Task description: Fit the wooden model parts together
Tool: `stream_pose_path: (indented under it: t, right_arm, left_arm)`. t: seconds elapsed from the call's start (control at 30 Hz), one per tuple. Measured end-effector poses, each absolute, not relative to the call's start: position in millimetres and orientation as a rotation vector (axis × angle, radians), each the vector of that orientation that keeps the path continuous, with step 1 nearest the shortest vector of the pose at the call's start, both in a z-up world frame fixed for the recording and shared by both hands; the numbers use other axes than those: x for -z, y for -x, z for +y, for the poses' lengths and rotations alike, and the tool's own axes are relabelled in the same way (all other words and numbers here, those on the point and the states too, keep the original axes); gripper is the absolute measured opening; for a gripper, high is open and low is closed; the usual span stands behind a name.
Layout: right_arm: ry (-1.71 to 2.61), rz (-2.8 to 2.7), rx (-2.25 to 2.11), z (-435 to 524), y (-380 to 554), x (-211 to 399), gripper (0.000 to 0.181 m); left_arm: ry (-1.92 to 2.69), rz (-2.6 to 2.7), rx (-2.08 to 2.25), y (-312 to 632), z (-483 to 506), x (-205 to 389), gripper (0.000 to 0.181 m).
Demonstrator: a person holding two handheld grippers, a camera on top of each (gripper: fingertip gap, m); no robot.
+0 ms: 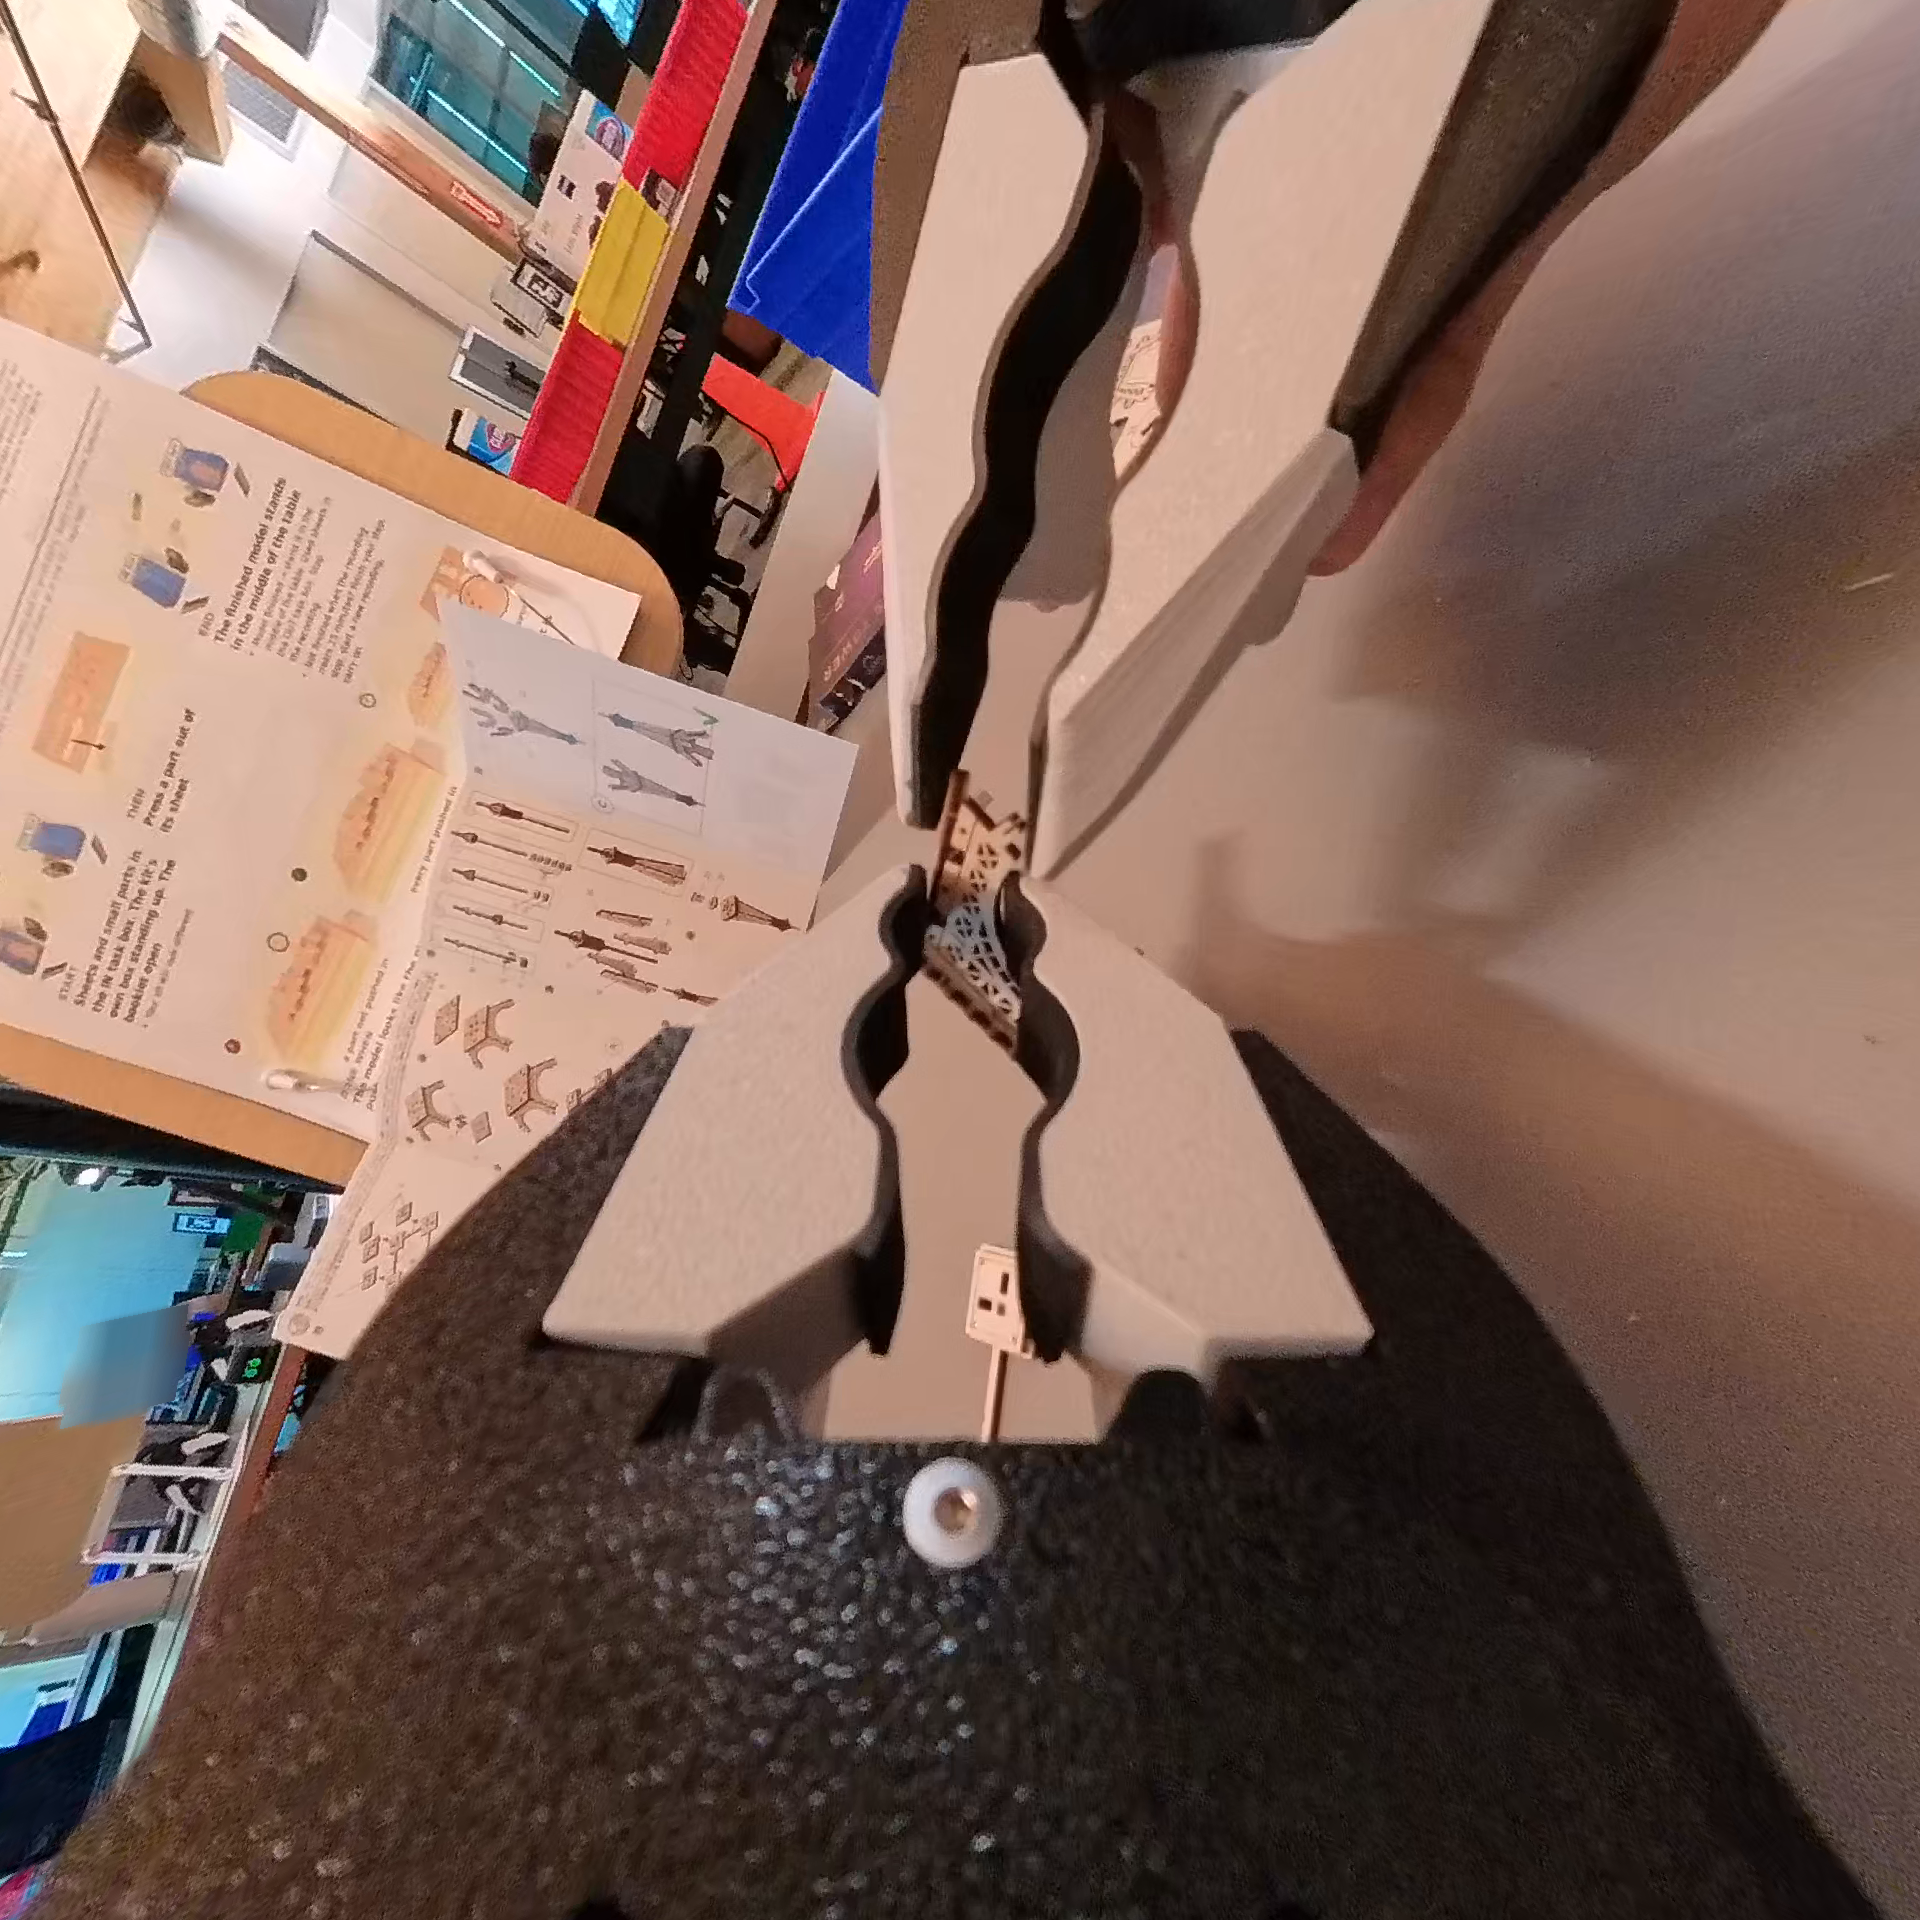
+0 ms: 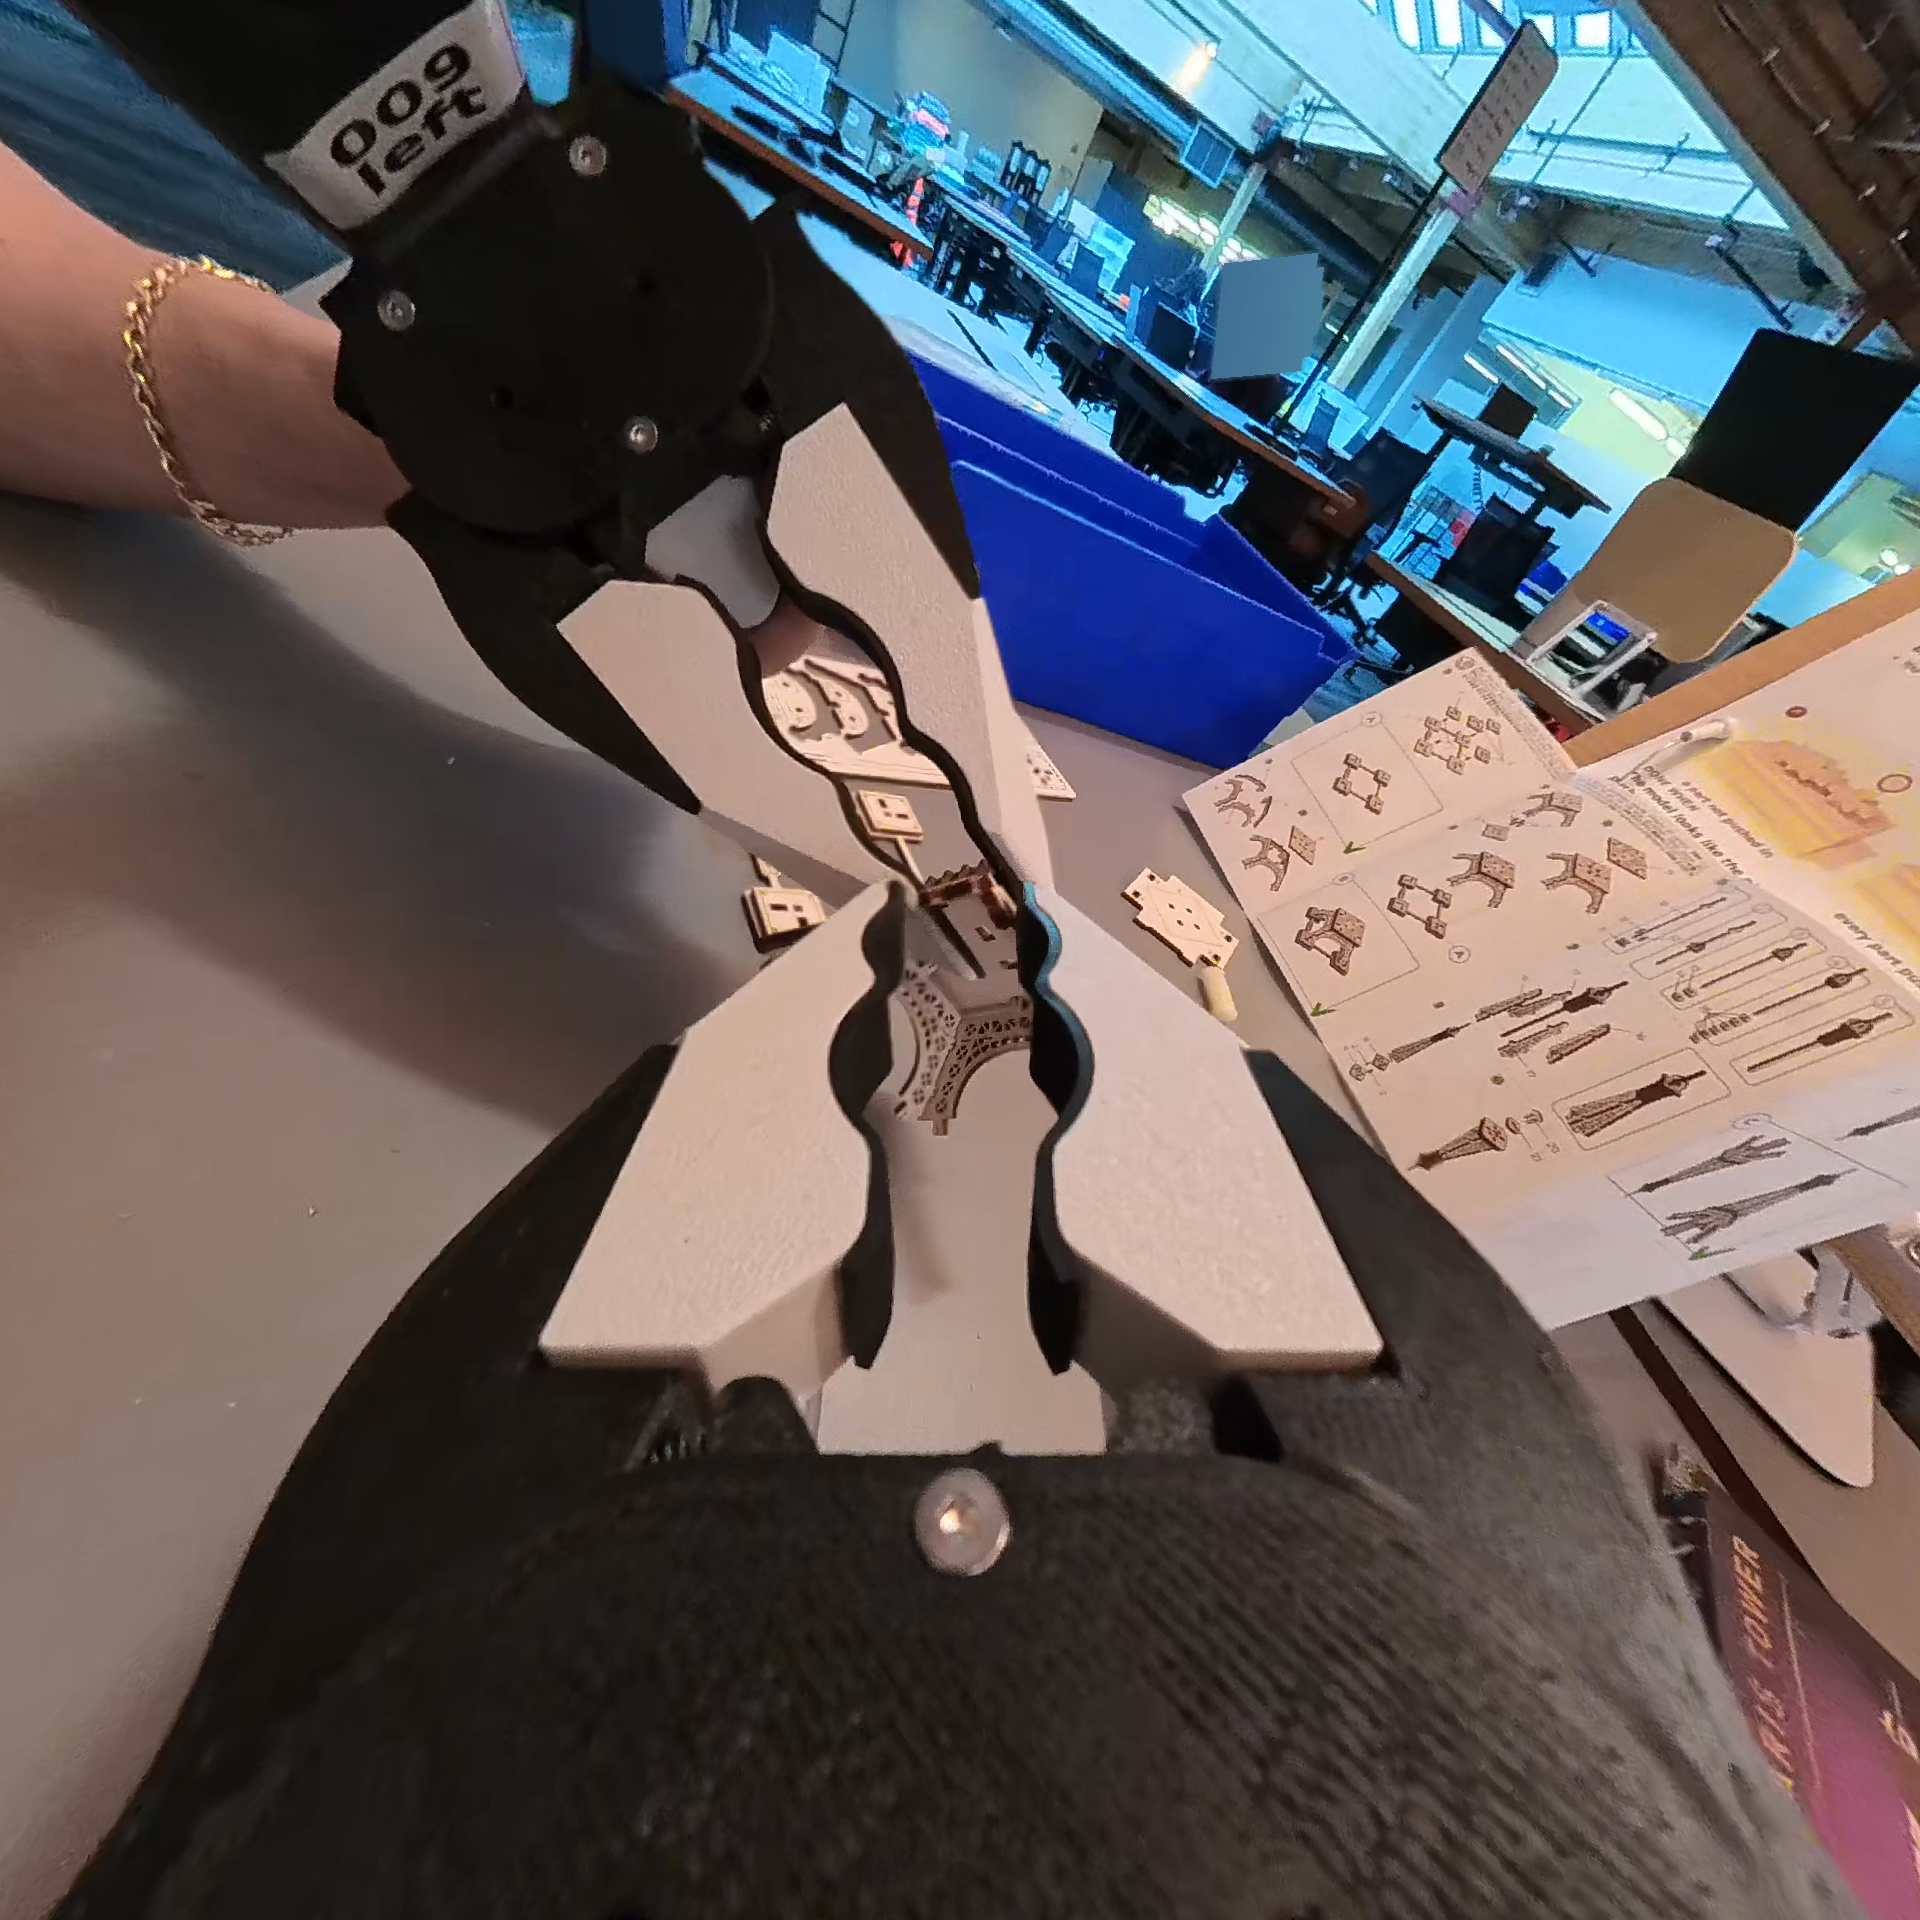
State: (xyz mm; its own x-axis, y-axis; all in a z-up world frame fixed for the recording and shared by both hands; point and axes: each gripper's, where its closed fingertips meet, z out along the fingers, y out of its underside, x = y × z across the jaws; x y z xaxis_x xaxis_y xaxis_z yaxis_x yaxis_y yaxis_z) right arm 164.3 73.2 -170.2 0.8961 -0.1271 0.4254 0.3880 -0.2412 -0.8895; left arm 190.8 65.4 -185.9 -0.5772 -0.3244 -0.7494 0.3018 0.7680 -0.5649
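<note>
My left gripper and my right gripper meet tip to tip above the grey table. In the left wrist view my fingers are shut on a laser-cut lattice tower section, and the right gripper comes down from above, pinching a small brown wooden piece that touches it. In the right wrist view a lattice tower base sits between my fingers, and the black left gripper pinches a small framed piece pressed against it. How far the two pieces are joined is hidden by the fingertips.
Loose wooden parts lie on the table: a flat plate, a small block, a square piece and a cut sheet. Instruction sheets lie to the right, a blue bin behind. A hand with a bracelet holds the left gripper. My two grippers' fingertips are within a few centimetres of each other.
</note>
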Motion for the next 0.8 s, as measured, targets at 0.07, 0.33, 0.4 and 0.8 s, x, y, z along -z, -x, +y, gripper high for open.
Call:
stream_pose_path:
  t: [0.07, 0.33, 0.4, 0.8]
  right_arm:
    - [1.748, -0.185, 0.467, 72.5, -164.6, 170.2, 0.018]
    - [1.761, -0.195, 0.525, 72.5, -166.8, 173.3, 0.015]
    - [1.775, -0.205, 0.531, 73.3, -166.4, 175.0, 0.013]
    - [1.782, -0.233, 0.529, 73.3, -164.1, 178.5, 0.010]
  left_arm:
    - [0.021, 2.020, 0.838, -190.9, 64.9, 186.3, 0.011]
    - [0.016, 2.013, 0.794, -192.4, 65.9, 188.5, 0.011]
    - [0.024, 2.025, 0.797, -192.2, 66.3, 190.5, 0.010]
    - [0.022, 2.045, 0.817, -190.3, 65.9, 194.1, 0.010]
